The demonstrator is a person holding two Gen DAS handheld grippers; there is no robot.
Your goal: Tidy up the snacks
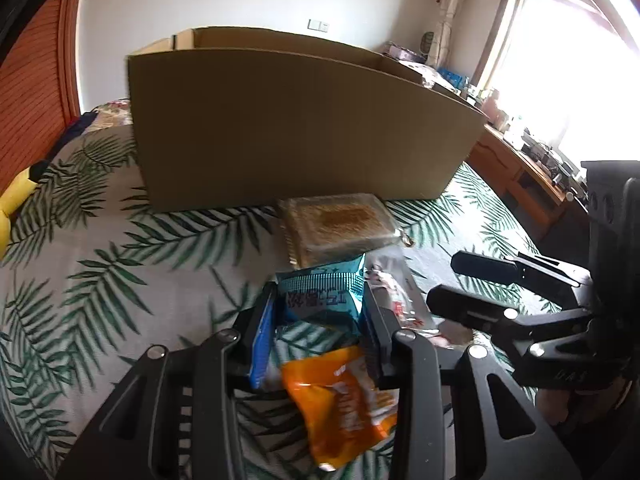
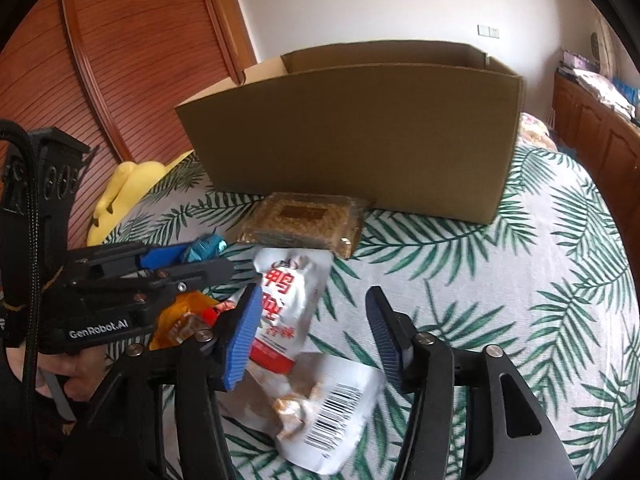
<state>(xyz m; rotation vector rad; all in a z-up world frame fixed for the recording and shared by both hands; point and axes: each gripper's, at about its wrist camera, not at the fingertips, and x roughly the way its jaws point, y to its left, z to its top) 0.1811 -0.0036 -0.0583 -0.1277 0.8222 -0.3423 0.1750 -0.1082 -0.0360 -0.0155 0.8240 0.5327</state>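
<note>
My left gripper (image 1: pixel 320 300) is shut on a teal snack packet (image 1: pixel 316 280), which is held a little above the bedspread. An orange packet (image 1: pixel 344 404) lies under it. My right gripper (image 2: pixel 312 292) stands open over a white packet with red characters (image 2: pixel 288 304); its pads do not press on it. A silver packet with a barcode (image 2: pixel 332 408) lies nearer the camera. A clear pack of brown cakes (image 2: pixel 304 220) rests against the front wall of the open cardboard box (image 2: pixel 360 136). In the left wrist view the right gripper (image 1: pixel 444 282) is at the right.
Everything lies on a bed with a green leaf-print cover (image 2: pixel 520 280). A yellow plush toy (image 2: pixel 124 188) sits at the left by a wooden slatted door (image 2: pixel 140 60). A wooden cabinet (image 2: pixel 600 140) with clutter runs along the right, below a bright window (image 1: pixel 560 60).
</note>
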